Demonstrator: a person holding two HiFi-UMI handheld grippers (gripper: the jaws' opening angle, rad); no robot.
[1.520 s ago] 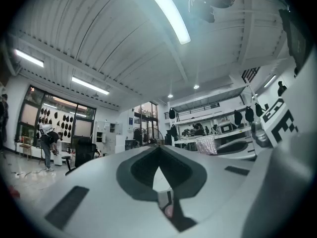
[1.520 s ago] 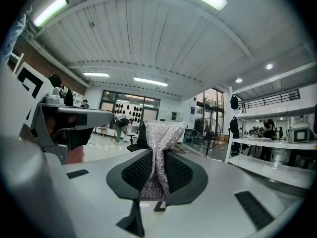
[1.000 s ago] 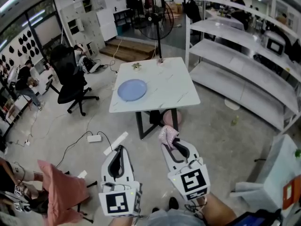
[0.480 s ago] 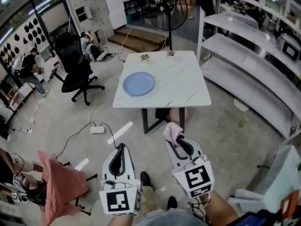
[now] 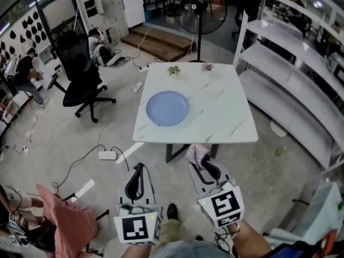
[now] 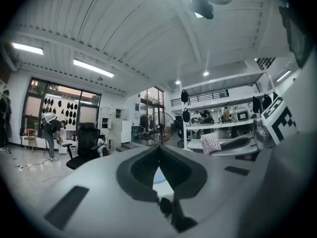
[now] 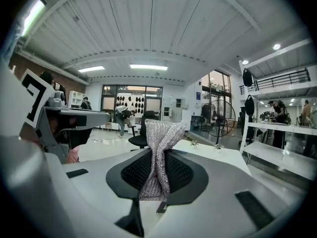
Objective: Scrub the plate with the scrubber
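Note:
A light blue plate (image 5: pixel 167 108) lies on the left half of a white marble table (image 5: pixel 226 117) ahead of me. Both grippers hang short of the table's near edge. My right gripper (image 5: pixel 200 160) is shut on a silvery pink scrubber cloth (image 5: pixel 196 153), which stands up bunched between the jaws (image 7: pixel 161 148). My left gripper (image 5: pixel 138 172) is shut with nothing in it; the plate (image 6: pixel 157 175) shows as a blue sliver past its closed jaws.
Two small potted plants (image 5: pixel 173 70) stand at the table's far edge. A black office chair (image 5: pixel 80 79) is left of the table, white shelving (image 5: pixel 290 74) to the right, a floor fan (image 5: pixel 200 7) behind. Cables and a power strip (image 5: pixel 107 155) lie on the floor.
The table and plate have come nearer and lower in the head view as I walk toward them. Both grippers keep their pose, the right still holding the scrubber.

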